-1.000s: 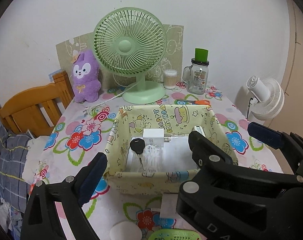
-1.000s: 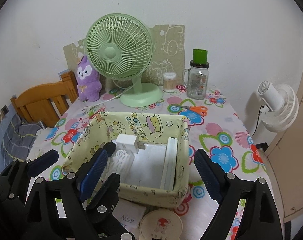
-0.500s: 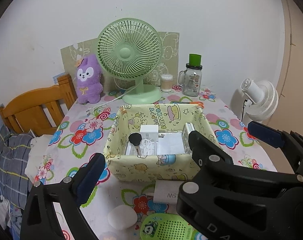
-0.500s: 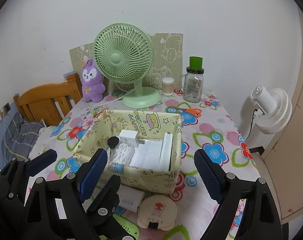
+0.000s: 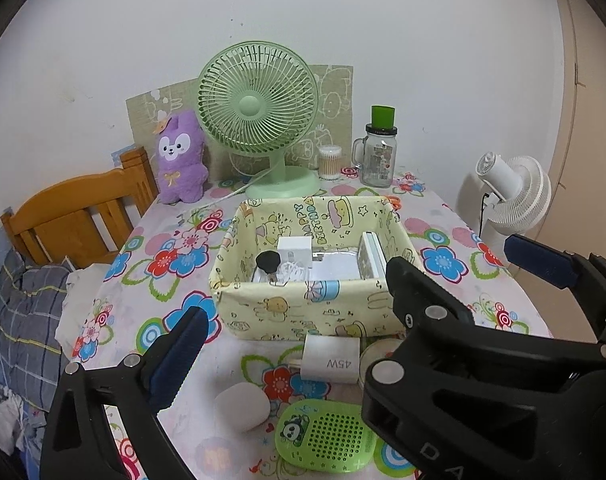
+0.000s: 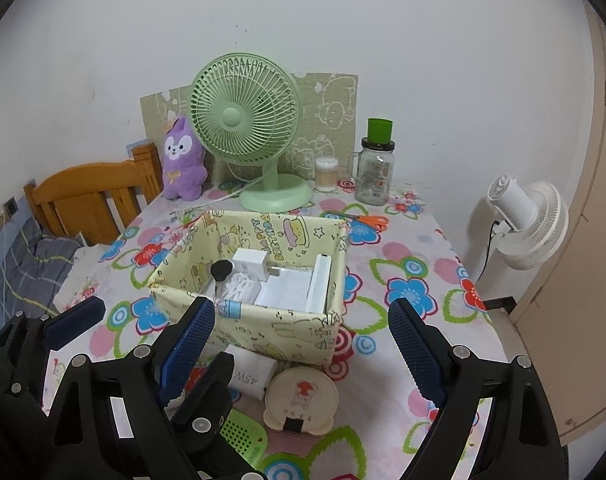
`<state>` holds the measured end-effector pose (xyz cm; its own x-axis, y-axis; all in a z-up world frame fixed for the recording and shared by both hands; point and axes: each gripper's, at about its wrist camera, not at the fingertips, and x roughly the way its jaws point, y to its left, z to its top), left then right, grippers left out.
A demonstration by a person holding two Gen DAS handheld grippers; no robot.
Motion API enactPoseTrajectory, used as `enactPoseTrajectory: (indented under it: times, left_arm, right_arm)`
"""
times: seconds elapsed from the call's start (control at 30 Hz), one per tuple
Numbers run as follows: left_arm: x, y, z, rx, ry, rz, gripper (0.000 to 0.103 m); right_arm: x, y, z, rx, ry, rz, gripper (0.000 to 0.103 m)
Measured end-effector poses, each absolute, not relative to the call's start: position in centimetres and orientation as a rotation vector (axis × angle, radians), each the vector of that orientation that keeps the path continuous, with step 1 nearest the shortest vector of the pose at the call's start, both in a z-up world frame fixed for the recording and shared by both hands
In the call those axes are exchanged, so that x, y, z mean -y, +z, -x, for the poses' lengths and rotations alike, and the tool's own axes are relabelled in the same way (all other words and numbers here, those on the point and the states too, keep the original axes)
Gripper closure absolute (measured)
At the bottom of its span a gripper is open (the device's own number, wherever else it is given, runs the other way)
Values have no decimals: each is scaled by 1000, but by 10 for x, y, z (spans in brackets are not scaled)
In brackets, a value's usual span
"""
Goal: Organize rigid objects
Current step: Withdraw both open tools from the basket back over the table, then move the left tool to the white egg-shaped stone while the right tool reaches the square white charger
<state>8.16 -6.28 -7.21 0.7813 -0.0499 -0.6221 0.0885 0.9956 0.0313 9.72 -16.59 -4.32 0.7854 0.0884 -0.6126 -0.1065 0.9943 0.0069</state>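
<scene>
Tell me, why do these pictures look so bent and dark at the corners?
Both wrist views use fisheye lenses: black corners frame each picture. Right wrist view: the door edge bows. Left wrist view: the green fan stays sharp under soft, even light, no glare.

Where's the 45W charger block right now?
The 45W charger lies on the tablecloth just outside the near wall of the yellow fabric bin, between the white pebble-shaped item and the round beige mirror.

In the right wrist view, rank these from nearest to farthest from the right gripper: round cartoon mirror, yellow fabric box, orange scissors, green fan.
From the right gripper:
1. Round cartoon mirror, between the fingers, in front of the box.
2. Yellow fabric box, mid-table.
3. Orange scissors, behind the box, right.
4. Green fan, at the wall.
</scene>
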Motion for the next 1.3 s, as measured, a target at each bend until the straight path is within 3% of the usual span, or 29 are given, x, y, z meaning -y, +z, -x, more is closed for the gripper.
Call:
enactPoseTrajectory:
  times: [1.3]
  left_arm:
    - [56, -130, -46, -693, -23, -45, 3]
  right_arm:
    - [156, -100, -60, -671, 102, 73, 12]
